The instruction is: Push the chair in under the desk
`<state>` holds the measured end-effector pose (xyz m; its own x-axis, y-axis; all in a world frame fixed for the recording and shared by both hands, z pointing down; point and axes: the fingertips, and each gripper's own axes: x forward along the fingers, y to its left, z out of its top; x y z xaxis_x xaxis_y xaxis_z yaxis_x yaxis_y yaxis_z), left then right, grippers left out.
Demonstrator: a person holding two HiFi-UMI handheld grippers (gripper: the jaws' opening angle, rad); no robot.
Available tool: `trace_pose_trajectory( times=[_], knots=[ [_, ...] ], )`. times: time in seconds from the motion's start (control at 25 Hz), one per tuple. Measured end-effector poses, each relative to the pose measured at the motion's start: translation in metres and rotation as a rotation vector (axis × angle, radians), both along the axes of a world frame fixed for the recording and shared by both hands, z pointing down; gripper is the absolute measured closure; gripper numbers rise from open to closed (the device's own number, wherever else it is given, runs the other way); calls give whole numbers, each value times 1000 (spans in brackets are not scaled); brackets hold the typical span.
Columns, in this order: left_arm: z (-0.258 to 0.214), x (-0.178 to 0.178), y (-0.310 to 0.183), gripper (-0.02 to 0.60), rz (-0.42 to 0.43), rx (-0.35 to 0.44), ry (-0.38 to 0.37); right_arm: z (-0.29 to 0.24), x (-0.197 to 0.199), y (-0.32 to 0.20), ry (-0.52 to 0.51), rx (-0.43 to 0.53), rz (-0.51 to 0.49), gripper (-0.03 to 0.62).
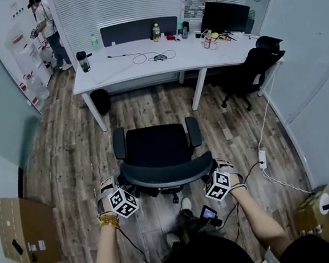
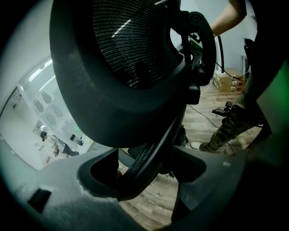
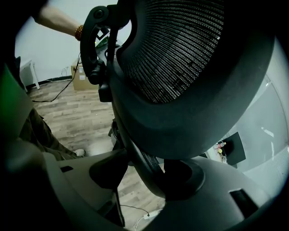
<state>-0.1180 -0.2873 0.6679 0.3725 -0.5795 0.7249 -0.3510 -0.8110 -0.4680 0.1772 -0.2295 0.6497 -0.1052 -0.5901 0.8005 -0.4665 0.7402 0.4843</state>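
- The chair [image 1: 158, 150] stood on the wooden floor [image 1: 62, 150], well apart from the desk [image 1: 135, 64]. Its seat faced the gap between the desk's legs and its backrest [image 1: 166, 172] was nearest the person.
- The left gripper [image 1: 122, 193] was clenched on the left end of the backrest. In its own view the rim [image 2: 149, 158] ran between the two jaws.
- The right gripper [image 1: 216, 178] was likewise clamped on the right end, with the rim [image 3: 144, 164] caught between its jaws.
- The chair probably rolled on casters, though these were too hidden to confirm. If so, it should move with a light, even shove rather than a lift.
- The frame looked stiff and fit to push on, while the mesh panel [image 3: 180, 54] would likely give, so the rim was the better hold.
- A swivel seat could turn if one side pushed harder, so both ends needed equal pressure.
- The smooth plastic rim might slip in the jaws, so pushing forward seemed safer than pulling.
- A white cable [image 1: 264, 136] lay on the floor to the right, clear of the straight path to the desk.
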Motion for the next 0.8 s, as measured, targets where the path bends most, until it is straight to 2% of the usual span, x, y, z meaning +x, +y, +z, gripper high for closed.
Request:
trace_pose_trajectory(
  times=[0.32, 0.8],
  knots=[
    [0, 1, -19, 243, 18, -16, -45, 0, 0, -17, -8, -3, -1, 342],
    [-1, -2, -53, 215, -11, 13, -27, -4, -5, -40, -10, 4, -5, 345]
  ],
)
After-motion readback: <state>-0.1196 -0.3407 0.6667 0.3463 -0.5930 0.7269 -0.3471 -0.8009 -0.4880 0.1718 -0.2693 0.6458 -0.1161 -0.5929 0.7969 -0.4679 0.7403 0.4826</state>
